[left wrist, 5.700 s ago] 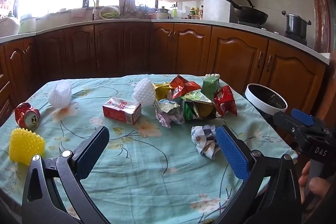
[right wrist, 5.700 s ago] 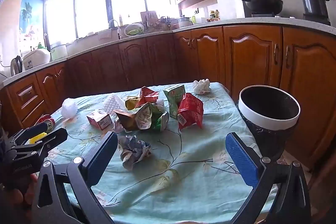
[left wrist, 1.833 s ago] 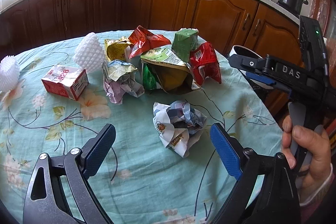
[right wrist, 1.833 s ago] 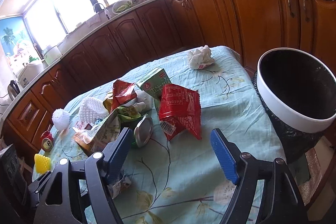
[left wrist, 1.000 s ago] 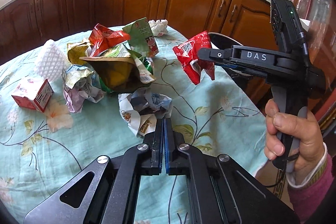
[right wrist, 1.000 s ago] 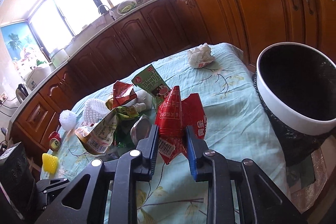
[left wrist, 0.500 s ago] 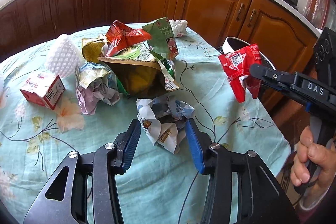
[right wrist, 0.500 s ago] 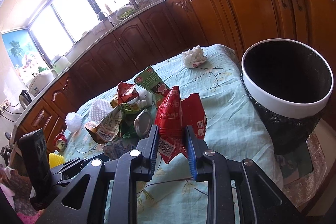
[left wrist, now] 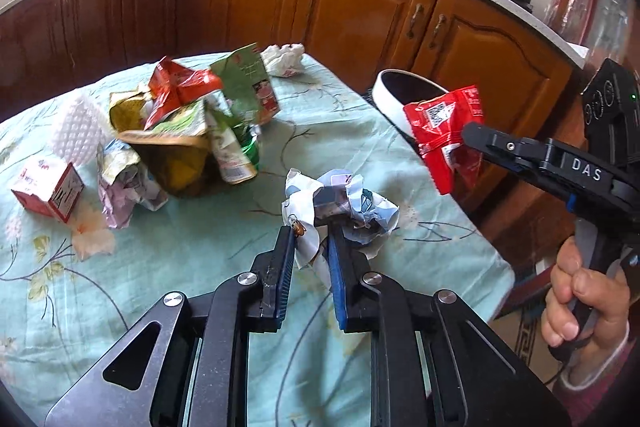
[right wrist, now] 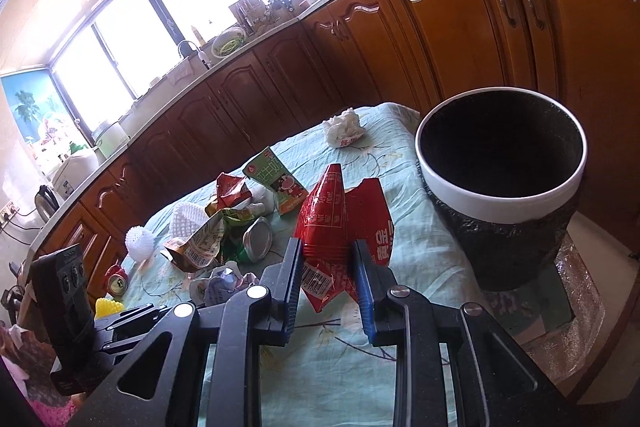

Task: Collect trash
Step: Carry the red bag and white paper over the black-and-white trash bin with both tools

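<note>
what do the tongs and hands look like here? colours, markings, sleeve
Both tongs are black metal frames with silver rivets and ribbed blue pads. The right tongs carry white "DAS" lettering, a lit green LED and a blue trigger part. The right hand wears a pink sleeve with a pale striped cuff.

White letters "DAS" stand on the black right claw (left wrist: 472, 141) at the right edge; other package print is unreadable.

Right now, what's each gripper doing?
Left gripper: jaws just closed on the crumpled paper.
Right gripper: shut on the red wrapper.
</note>
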`<state>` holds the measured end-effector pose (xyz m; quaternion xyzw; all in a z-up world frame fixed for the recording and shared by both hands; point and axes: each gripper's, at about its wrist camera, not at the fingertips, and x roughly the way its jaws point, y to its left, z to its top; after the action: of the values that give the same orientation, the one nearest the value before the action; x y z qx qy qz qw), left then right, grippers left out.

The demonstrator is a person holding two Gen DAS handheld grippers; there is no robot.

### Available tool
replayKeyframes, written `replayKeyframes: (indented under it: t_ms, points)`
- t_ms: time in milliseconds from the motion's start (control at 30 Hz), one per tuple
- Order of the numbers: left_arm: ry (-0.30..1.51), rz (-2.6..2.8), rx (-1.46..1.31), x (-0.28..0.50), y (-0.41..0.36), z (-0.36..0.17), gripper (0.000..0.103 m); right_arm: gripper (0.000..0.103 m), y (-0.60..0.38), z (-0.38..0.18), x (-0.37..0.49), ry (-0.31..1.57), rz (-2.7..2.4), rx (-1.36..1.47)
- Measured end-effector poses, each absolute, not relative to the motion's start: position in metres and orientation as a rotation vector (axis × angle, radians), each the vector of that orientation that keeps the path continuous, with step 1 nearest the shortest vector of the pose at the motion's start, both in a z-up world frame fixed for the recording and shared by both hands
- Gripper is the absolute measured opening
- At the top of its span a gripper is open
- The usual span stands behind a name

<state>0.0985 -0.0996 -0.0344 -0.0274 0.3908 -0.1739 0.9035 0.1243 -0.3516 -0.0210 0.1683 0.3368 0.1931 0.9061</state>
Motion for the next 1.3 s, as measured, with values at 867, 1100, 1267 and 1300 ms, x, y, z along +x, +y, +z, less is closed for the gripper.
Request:
replayKeyframes:
  t_ms: [867, 1100, 1267, 1300]
  points:
    - [0.801, -0.539, 0.052, 0.228, -0.253, 0.004, 0.016, 0.027, -0.463, -0.015, 0.204, 0.684, 0.157, 0.355]
    - [0.857, -0.543, 0.095, 0.273, -0.290, -0.004, 0.016, 0.030, -0.471, -0.026, 0.229, 0.732, 0.145, 0.334]
    - [0.896, -0.530, 0.110, 0.291, -0.302, -0.016, 0.017, 0.031, -0.473, -0.033, 0.240, 0.760, 0.136, 0.326]
    - [0.901, -0.530, 0.115, 0.293, -0.304, -0.018, 0.017, 0.033, -0.474, -0.035, 0.242, 0.767, 0.133, 0.326]
